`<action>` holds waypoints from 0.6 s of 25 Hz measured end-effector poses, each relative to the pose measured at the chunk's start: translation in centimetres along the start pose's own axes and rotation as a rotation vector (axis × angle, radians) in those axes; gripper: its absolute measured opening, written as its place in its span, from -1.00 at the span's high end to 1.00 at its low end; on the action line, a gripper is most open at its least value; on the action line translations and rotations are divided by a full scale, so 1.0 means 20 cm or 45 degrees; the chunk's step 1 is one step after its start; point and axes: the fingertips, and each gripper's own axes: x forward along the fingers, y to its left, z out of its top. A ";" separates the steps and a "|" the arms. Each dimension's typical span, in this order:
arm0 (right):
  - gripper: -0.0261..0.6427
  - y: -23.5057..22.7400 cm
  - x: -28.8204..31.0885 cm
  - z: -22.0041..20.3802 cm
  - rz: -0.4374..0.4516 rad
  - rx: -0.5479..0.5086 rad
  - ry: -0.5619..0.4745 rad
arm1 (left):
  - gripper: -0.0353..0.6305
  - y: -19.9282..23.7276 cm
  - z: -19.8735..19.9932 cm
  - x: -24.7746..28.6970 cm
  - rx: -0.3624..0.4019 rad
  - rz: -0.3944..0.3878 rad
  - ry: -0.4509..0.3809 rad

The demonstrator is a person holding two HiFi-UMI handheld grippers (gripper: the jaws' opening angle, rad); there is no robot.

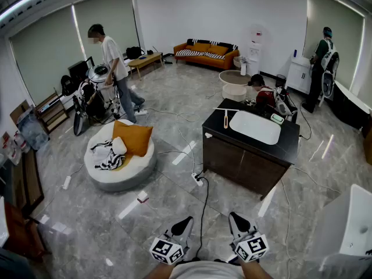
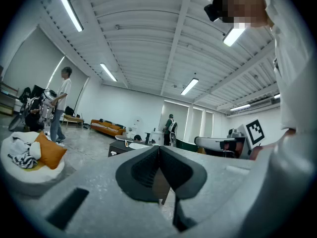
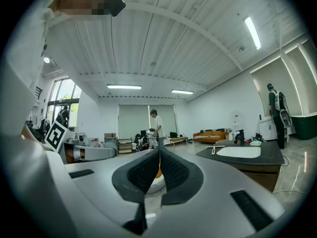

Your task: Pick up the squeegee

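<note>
A: Your left gripper [image 1: 187, 221] and right gripper [image 1: 235, 217] sit low at the near edge of the head view. They are side by side, both pointing level toward the dark counter [image 1: 232, 156]. Each pair of jaws is pressed together with nothing between them.

B: Between you and the counter's front wall lies bare grey floor [image 1: 99, 225]. A black cable [image 1: 206, 202] crosses it, running from between your grippers to a power strip [image 1: 198, 179] by the counter's near left corner. White strips [image 1: 184, 153] lie on the floor to the left.

A: On your left, a round white cushion [image 1: 125, 176] with an orange pillow [image 1: 132, 137] stands well apart from the counter, and the gap between them is open floor. On your right, a white unit [image 1: 349, 225] fills the near corner.

B: The squeegee [image 1: 226, 120] lies on the counter top, just left of the white basin [image 1: 254, 127] and near the top's left edge. It is well apart from both your grippers.

A: Farther off, one person [image 1: 116, 63] stands by equipment at the left and another [image 1: 321, 68] stands at the right wall. An orange sofa [image 1: 206, 52] lines the far wall.
</note>
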 end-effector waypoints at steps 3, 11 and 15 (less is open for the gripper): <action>0.88 -0.01 0.00 -0.02 -0.009 0.002 0.005 | 0.85 0.01 -0.02 0.00 0.004 -0.005 -0.002; 0.88 0.04 0.04 -0.01 -0.033 -0.003 -0.004 | 0.85 0.09 0.02 -0.05 0.031 0.002 -0.012; 0.88 0.05 0.07 -0.03 -0.048 0.026 -0.006 | 0.85 0.13 0.02 -0.05 0.041 0.012 0.007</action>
